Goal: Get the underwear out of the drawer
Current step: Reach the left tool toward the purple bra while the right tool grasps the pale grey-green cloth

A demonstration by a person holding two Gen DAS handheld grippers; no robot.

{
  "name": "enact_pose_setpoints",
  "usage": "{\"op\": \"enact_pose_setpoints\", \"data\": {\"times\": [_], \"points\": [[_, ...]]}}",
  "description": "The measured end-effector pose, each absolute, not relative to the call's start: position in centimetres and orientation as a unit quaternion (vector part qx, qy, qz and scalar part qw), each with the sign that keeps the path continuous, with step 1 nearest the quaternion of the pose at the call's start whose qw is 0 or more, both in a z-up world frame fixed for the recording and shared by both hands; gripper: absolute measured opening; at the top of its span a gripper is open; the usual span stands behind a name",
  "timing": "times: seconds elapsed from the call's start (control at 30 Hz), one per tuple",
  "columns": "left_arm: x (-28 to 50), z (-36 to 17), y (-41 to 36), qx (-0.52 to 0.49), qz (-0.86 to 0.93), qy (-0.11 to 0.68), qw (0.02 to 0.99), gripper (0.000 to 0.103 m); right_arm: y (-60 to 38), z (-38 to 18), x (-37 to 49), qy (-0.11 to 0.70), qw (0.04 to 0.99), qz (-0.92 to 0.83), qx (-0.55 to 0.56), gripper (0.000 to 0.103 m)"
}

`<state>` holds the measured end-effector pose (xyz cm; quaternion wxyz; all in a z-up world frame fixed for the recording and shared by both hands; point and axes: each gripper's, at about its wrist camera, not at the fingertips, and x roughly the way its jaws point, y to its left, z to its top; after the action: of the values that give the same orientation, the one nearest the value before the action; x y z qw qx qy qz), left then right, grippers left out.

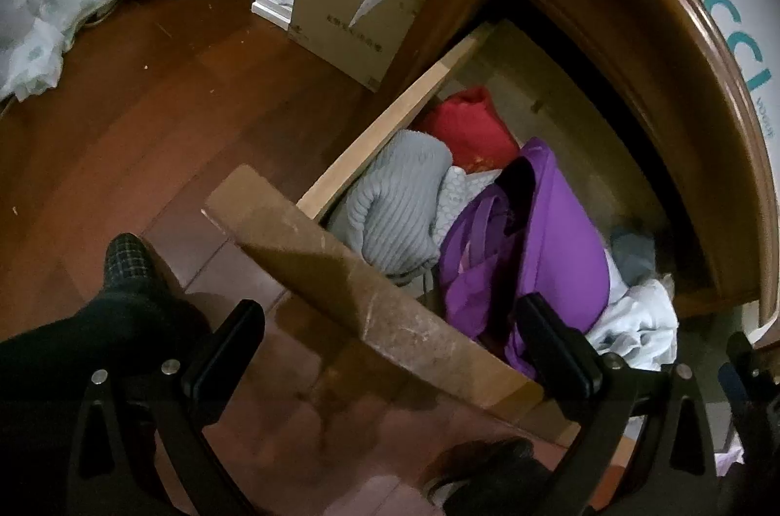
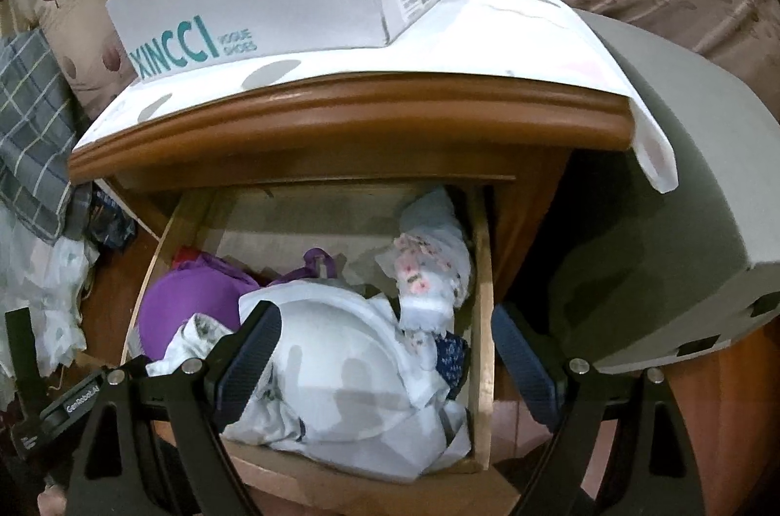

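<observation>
- The pulled-out wooden drawer (image 2: pixel 482 321) of the brown nightstand holds soft crumpled clothing.
- A white padded bra (image 2: pixel 341 369) lies at the front, a smooth purple bra (image 1: pixel 560 233) beside it, next to a ribbed grey knit (image 1: pixel 399 204).
- The left gripper (image 1: pixel 390 350) is spread wide, straddling the drawer's scuffed front board.
- The right gripper (image 2: pixel 385 365) gapes empty over the white bra.

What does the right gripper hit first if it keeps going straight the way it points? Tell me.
Most likely the white garment heaped at the front of the open drawer: the open right gripper points right at it. Depth is unclear.
</observation>
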<state>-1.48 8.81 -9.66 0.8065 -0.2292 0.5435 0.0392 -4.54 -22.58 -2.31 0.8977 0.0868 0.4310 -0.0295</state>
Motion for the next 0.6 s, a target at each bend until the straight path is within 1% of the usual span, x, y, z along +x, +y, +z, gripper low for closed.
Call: {"op": "enact_pose_setpoints", "data": {"times": [0.2,0.33,0.37,0.6], "points": [[-1.0,-8.2,7.3,-0.133,0.041,0.536,0.832,0.103,-21.7,-2.6,-4.0,0.448,0.891,-0.004,0.077,0.090],[-0.9,-8.0,7.5,-0.127,0.040,0.544,0.829,0.103,-20.2,-2.9,-3.9,0.460,0.886,0.029,0.058,0.090],[-1.0,-7.8,7.7,-0.128,0.040,0.542,0.829,0.100,-19.8,-3.0,-3.8,0.463,0.884,0.040,0.056,0.090],[-2.8,-4.0,6.7,-0.063,0.022,0.514,0.855,0.100,-17.3,-3.5,-4.1,0.478,0.873,0.091,0.035,0.090]]}}
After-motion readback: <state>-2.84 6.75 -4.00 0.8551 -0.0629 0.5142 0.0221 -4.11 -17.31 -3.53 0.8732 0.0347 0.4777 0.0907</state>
